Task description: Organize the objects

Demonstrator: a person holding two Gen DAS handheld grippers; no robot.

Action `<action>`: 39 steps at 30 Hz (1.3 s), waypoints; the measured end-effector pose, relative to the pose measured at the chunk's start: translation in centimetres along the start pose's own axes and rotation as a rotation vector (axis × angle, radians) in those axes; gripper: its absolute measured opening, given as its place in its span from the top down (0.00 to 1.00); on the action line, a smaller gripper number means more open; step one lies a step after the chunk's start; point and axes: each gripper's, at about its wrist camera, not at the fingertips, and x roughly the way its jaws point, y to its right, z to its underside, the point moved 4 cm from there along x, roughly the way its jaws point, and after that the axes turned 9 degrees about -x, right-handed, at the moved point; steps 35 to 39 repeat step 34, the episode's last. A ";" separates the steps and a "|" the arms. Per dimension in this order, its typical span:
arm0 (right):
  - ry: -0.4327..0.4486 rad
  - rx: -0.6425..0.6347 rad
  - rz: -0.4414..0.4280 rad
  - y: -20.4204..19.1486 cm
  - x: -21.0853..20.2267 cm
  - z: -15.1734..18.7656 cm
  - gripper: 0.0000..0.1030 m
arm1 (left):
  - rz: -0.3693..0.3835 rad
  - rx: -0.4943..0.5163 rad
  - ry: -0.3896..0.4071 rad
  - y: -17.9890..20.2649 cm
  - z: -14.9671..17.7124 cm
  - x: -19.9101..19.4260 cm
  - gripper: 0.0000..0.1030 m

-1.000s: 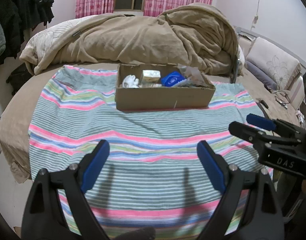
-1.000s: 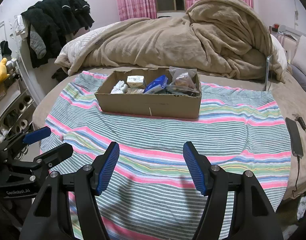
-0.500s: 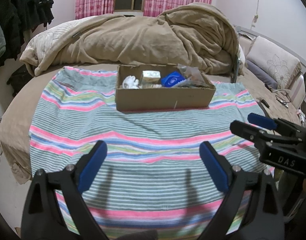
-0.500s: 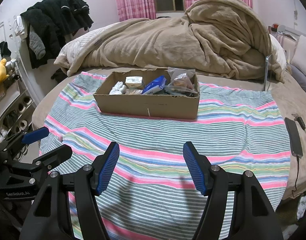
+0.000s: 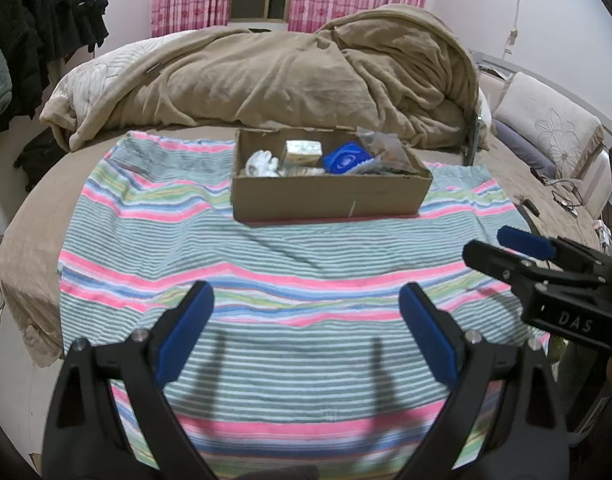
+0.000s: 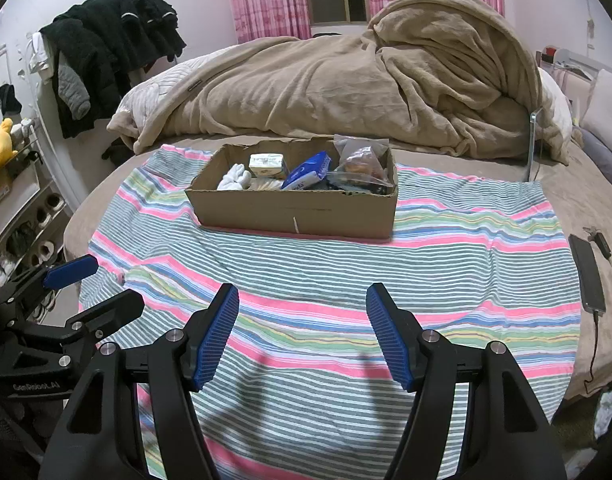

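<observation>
Two grippers hover over a striped cloth (image 5: 306, 248) on a round bed. Left gripper (image 5: 306, 300) has just spread its jaws wider, nothing between them; right gripper (image 6: 302, 300) is also spread and empty. Ahead, well apart from both, sits an open cardboard box (image 6: 294, 210) holding white socks (image 6: 235, 178), a small carton (image 6: 268, 165), a blue pack (image 6: 308, 175) and a crinkly clear bag (image 6: 362, 160). Behind it a rumpled tan blanket (image 6: 346, 92) is heaped. A phone (image 6: 588, 276) lies at the bed's right edge.
</observation>
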 end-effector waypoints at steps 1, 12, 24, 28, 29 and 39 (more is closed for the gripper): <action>0.000 0.000 0.000 0.0 0.0 0.0 0.33 | 0.000 -0.001 0.001 -0.1 0.0 0.0 0.08; -0.003 0.001 -0.002 0.1 0.0 -0.1 0.33 | 0.000 -0.008 0.007 -0.1 -0.1 0.1 0.08; -0.006 0.003 -0.003 0.1 0.1 -0.1 0.33 | 0.001 -0.006 0.003 -0.1 0.0 0.4 0.08; -0.008 0.005 -0.003 0.2 0.3 0.0 0.33 | 0.006 -0.004 0.010 -0.1 0.1 0.5 0.08; -0.009 0.006 -0.002 0.1 0.4 0.1 0.33 | 0.011 -0.003 0.012 0.0 0.1 0.5 0.08; -0.013 0.003 0.000 0.1 0.6 0.2 0.33 | 0.011 -0.008 0.006 -0.3 -0.3 0.9 0.08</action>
